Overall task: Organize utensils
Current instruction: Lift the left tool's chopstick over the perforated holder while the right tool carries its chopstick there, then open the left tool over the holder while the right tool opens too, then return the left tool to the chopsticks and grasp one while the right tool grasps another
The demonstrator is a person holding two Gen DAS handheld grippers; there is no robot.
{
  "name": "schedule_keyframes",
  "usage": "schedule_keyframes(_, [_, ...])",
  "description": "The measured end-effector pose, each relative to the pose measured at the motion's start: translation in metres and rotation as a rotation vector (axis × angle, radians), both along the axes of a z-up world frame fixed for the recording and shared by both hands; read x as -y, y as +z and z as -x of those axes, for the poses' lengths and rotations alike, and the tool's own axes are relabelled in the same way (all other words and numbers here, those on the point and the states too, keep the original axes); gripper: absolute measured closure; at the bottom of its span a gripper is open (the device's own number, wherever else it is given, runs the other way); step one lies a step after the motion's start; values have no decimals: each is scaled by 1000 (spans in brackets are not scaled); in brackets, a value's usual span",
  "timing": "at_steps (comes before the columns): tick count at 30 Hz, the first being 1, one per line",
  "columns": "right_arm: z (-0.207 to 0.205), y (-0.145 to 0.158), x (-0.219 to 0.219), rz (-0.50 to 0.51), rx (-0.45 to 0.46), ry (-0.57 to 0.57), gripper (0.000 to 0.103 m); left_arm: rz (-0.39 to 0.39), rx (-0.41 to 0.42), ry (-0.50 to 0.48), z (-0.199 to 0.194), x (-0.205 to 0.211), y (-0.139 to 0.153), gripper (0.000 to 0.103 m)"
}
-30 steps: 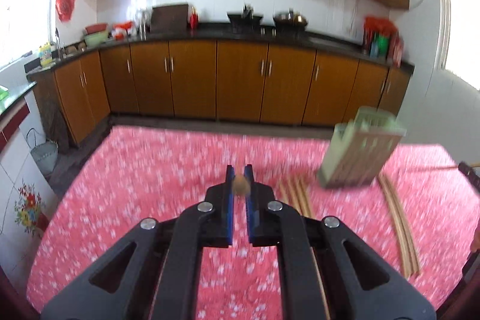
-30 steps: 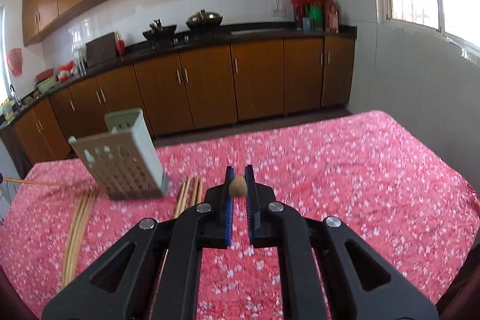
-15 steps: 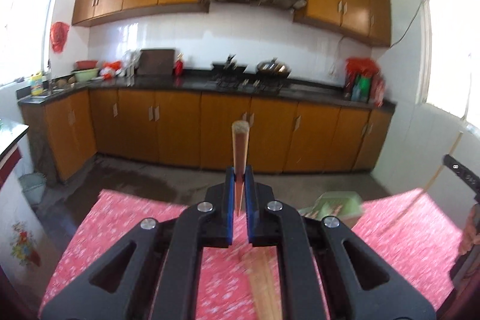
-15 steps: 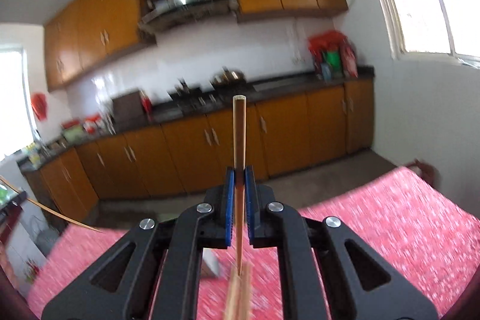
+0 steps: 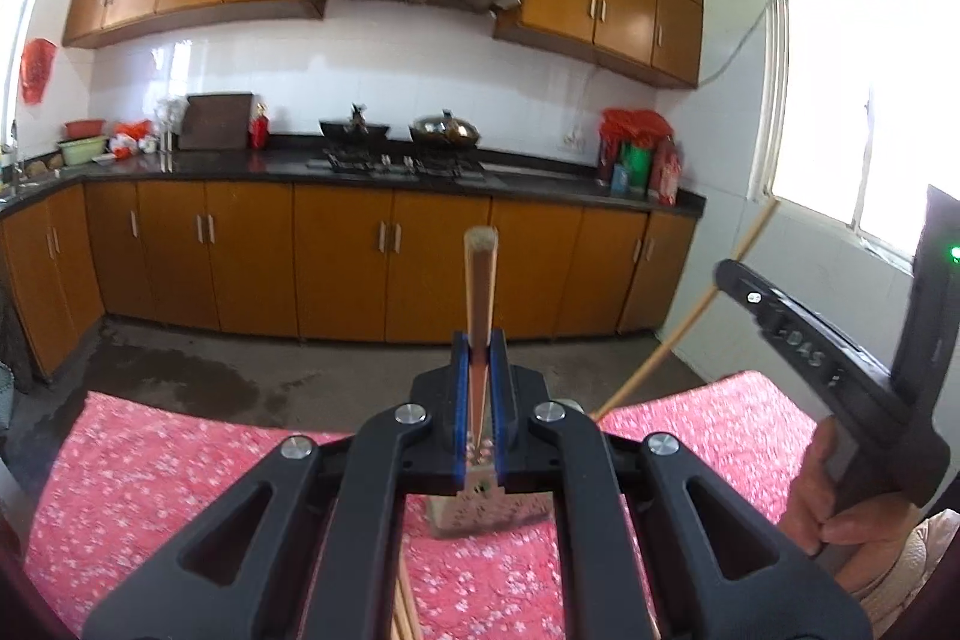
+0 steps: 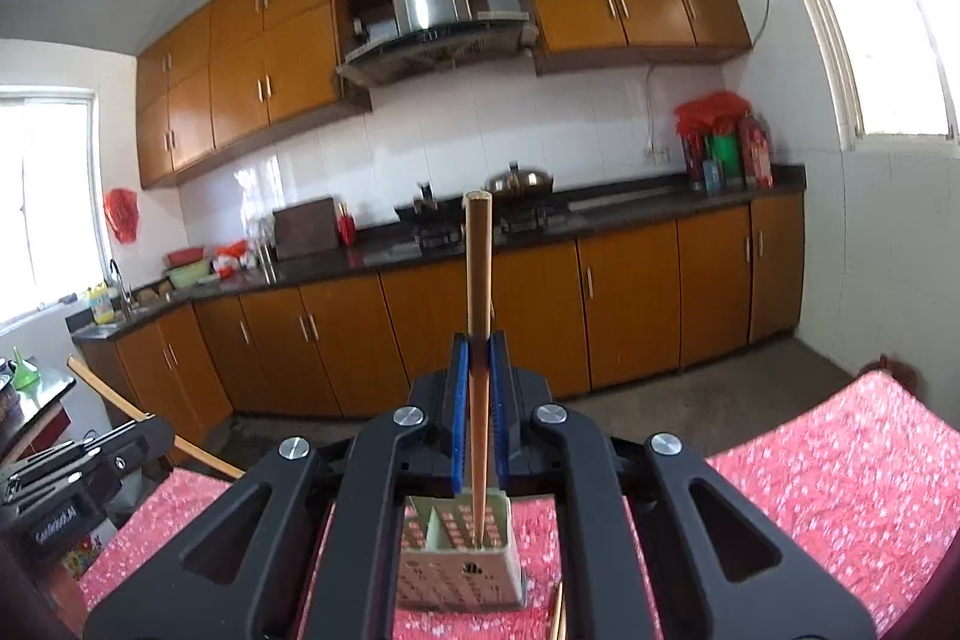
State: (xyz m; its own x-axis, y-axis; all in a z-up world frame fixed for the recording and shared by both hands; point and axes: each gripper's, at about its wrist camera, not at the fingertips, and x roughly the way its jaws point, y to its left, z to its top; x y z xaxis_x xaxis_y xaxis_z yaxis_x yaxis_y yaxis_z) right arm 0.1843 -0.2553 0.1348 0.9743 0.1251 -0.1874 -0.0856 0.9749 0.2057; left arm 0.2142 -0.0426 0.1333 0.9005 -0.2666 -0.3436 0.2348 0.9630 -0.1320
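Observation:
My left gripper (image 5: 478, 340) is shut on a wooden chopstick (image 5: 479, 280) that stands upright, its lower end over the pale green perforated utensil holder (image 5: 480, 514) on the red floral tablecloth (image 5: 150, 472). My right gripper (image 6: 478, 340) is shut on another upright chopstick (image 6: 478, 268) whose lower tip reaches into the same holder (image 6: 462, 568). In the left wrist view the right gripper's body (image 5: 840, 358) and its chopstick (image 5: 690, 322) show at the right. In the right wrist view the left gripper (image 6: 78, 466) and its chopstick (image 6: 150, 418) show at the left.
More loose chopsticks lie on the cloth near the holder (image 5: 405, 610) (image 6: 558, 616). Beyond the table's far edge is bare floor (image 5: 270, 376), then brown cabinets (image 5: 336, 262) under a dark counter with a stove and pans (image 5: 396, 142).
Both grippers have lifted and tilted their chopsticks from lying pointed forward to upright, and both have come over the holder. The right chopstick's tip now sits inside it.

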Motion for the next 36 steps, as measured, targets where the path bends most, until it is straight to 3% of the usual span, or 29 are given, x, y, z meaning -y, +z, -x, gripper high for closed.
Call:
schedule_keyframes(8, [-11, -24, -6, 2, -84, 13, 94, 2, -63, 2, -21, 7, -24, 95])
schedule_keyframes(10, [-9, -25, -5, -5, -92, 23, 87, 8, -63, 12, -22, 5, -24, 93])
schedule_keyframes(11, [-8, -23, -5, -7, -91, 22, 74, 11, -61, 12, -20, 3, -25, 92])
schedule_keyframes(13, [-4, -21, -4, -6, -78, 18, 66, 17, -53, 20, -19, 0, -22, 84])
schedule_keyframes(21, [28, -11, 27, -29, -37, -46, 65, 70, 41, 95, 17, -38, 0, 65])
schedule_keyframes(25, [39, -42, 58, -28, -149, -130, 65, 70, 36, 171, 42, -68, -10, 62])
schedule_keyframes(28, [33, -93, 72, -15, -329, -137, 66, 31, -63, 225, 47, -88, -44, 62])
schedule_keyframes(31, [32, -156, 71, -28, -529, -52, 81, 1, -203, 255, 45, -102, -93, 63])
schedule_keyframes(33, [36, -181, 63, -32, -593, 0, 85, 2, -296, 246, 46, -106, -128, 64])
schedule_keyframes(36, [44, -204, 47, -19, -643, 52, 85, -15, -367, 212, 52, -100, -159, 69])
